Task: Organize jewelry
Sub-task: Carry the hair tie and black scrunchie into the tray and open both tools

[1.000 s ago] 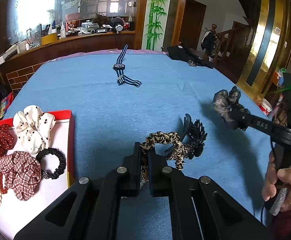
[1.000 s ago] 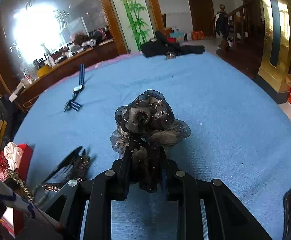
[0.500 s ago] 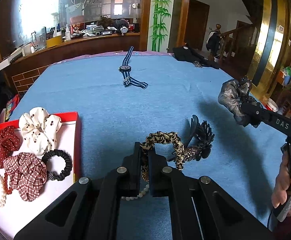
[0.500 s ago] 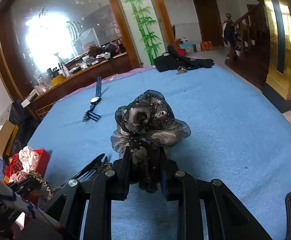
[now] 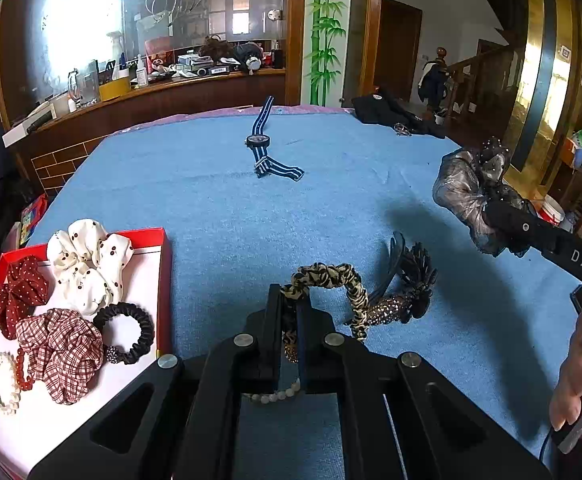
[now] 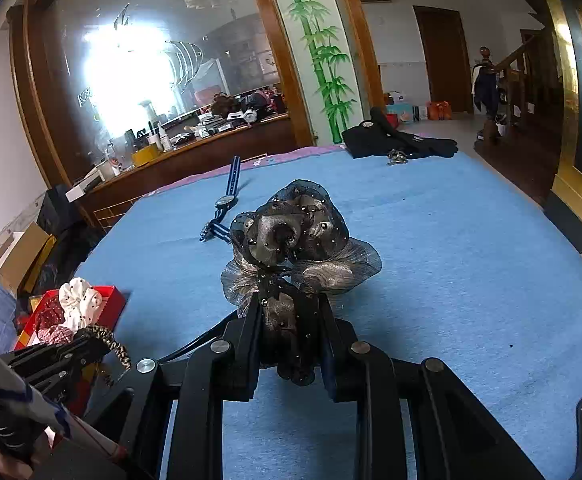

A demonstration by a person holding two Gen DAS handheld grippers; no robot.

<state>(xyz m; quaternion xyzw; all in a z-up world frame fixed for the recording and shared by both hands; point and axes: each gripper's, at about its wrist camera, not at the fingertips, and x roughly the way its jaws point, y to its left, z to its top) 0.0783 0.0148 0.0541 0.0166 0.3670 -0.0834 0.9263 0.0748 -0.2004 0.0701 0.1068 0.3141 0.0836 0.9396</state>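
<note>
On the blue cloth-covered surface [image 5: 219, 208], near its front edge, the left tool [image 5: 289, 316] is clenched on a leopard-print fabric hair band [image 5: 331, 280]. The band's loop arches up and to the right of the tool tips. A string of small white beads [image 5: 275, 396] shows below the tool, between its arms.

Just right of the leopard-print band, a black claw hair clip with a rhinestone strip [image 5: 407, 288] lies on the cloth, touching or nearly touching the band.

Toward the right edge of the surface, the right tool [image 6: 289, 312] is closed on a dark sheer organza scrunchie with small studs [image 6: 295, 240] and holds it clear of the cloth. A person's hand [image 5: 579, 380] grips that tool's handle.

At the front left corner stands a red tray with a white floor [image 5: 147, 280]. It contains:
- a white scrunchie with dark dots [image 5: 87, 264], at the far end;
- a dark red dotted scrunchie [image 5: 19, 292], against the left wall;
- a red-and-white plaid scrunchie [image 5: 59, 352], in the middle;
- a thin black hair tie with a beaded knot [image 5: 131, 332], beside the plaid one;
- a white bead bracelet [image 5: 1, 384], at the near left.

Near the far edge, centre, a blue-and-white striped strap wristwatch [image 5: 261, 148] lies flat. At the far right corner rests a black folded garment [image 5: 391, 112].
</note>
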